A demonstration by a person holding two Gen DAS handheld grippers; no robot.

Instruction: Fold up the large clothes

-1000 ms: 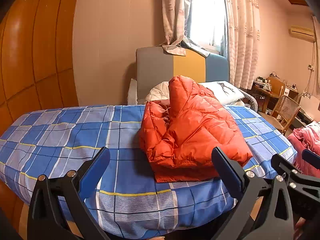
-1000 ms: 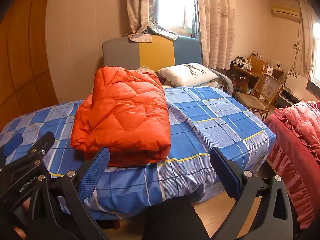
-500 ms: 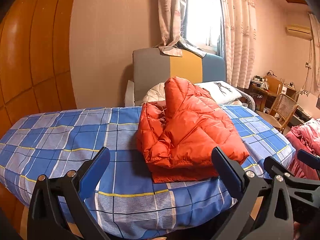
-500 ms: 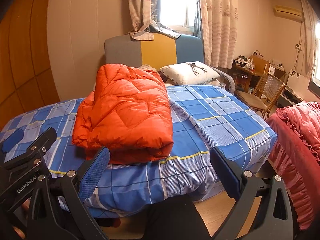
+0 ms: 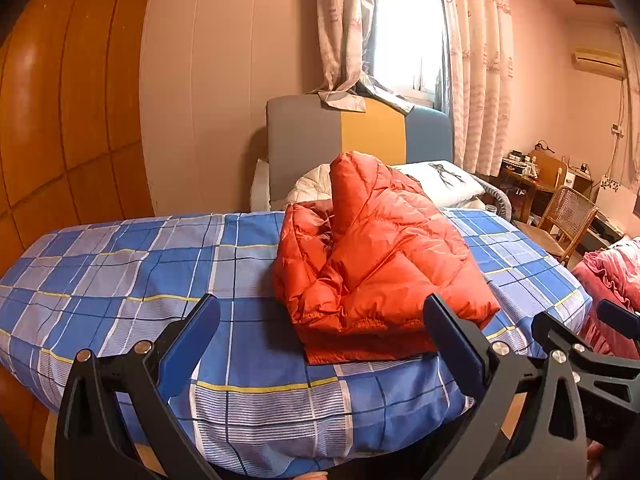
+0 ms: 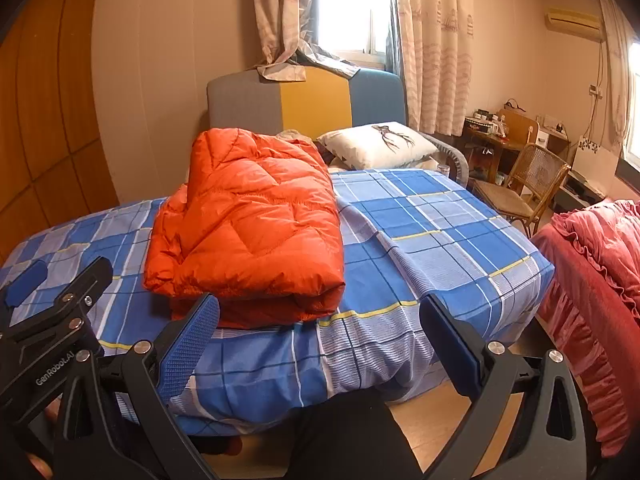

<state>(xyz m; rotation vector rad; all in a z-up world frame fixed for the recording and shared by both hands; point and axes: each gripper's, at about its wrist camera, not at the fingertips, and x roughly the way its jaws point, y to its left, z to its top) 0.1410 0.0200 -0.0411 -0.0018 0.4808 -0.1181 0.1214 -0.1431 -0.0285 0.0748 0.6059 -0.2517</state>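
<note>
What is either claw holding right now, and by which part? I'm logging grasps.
Nothing: the left claw and right claw are open, short of the folded orange jacket.

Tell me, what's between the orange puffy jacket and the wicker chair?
In the right wrist view, only the blue plaid bedspread stretches from the folded orange jacket to the bed's edge, with nothing lying on it. Past that edge stands the wicker chair.

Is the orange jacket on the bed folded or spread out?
Folded. The orange jacket lies as a thick layered bundle on the blue plaid bed, with stacked edges at its near end and neither gripper touching it.
</note>
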